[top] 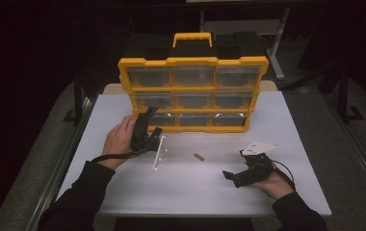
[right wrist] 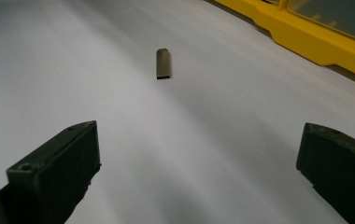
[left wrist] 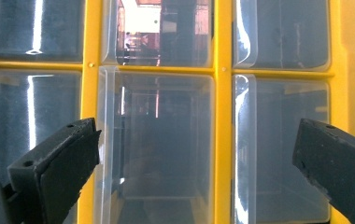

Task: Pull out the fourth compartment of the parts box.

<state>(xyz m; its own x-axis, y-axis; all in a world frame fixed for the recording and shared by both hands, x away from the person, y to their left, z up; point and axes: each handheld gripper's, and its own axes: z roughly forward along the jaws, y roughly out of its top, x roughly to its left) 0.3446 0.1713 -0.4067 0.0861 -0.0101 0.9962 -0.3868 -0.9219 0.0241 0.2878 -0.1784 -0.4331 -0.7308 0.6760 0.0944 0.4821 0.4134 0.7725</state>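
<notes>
A yellow organizer (top: 193, 61) with clear drawers stands upright at the back of the white table (top: 123, 187). My left gripper (top: 153, 122) is open, right in front of the lower left drawers. In the left gripper view its jaws (left wrist: 196, 140) straddle one clear, seemingly empty drawer (left wrist: 157, 140) between yellow frame bars (left wrist: 222, 116). A small flat metal piece (top: 199, 156) lies on the table in front of the organizer. My right gripper (top: 234, 164) is open to the right of it and points toward it. In the right gripper view the metal piece (right wrist: 163, 63) lies well ahead of the open jaws (right wrist: 199, 140).
The organizer's yellow base edge (right wrist: 306, 37) runs along the upper right of the right gripper view. Dark shelving and a table leg (top: 275, 53) stand behind the table. The table's edges drop off to grey floor (top: 349, 159) on both sides.
</notes>
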